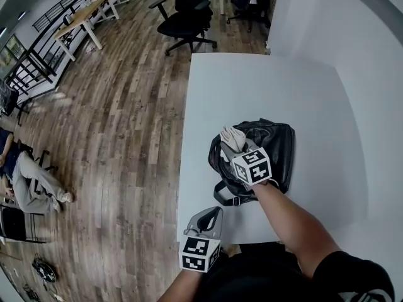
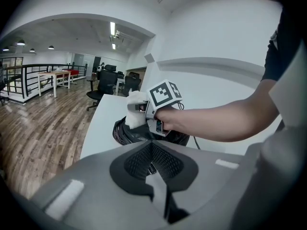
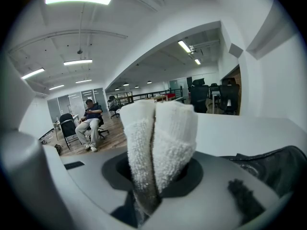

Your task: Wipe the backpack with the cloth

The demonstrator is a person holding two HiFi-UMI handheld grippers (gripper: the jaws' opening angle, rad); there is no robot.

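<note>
Head view question, poster one asking: where's the backpack (image 1: 272, 148) sitting, and what's the right gripper (image 1: 235, 143) doing?

Poster two replying: the black backpack is lying flat on the white table (image 1: 302, 87). The right gripper is hanging over the backpack's left end, with a white cloth (image 1: 231, 136) sticking out past its jaws. I'm not seeing clearly whether the cloth is actually touching the leather. In the right gripper view the jaws of the right gripper (image 3: 156, 183) are clamping down on the folded cloth (image 3: 158, 138), which is bulging up in two fat rolls, and the backpack (image 3: 273, 169) is peeking in just to the right of it.

Poster one: and the other one?

Poster two: the left gripper (image 1: 210, 214) is hanging well apart from the backpack, on the person's side of it, by the table's edge. In the left gripper view its jaws (image 2: 152, 164) are sitting pressed together with nothing between them, pointing toward the backpack (image 2: 125, 134) and cloth (image 2: 135, 110). Also, a person (image 3: 91, 121) is sitting in a chair on the wooden floor, well to the backpack's left.
</note>
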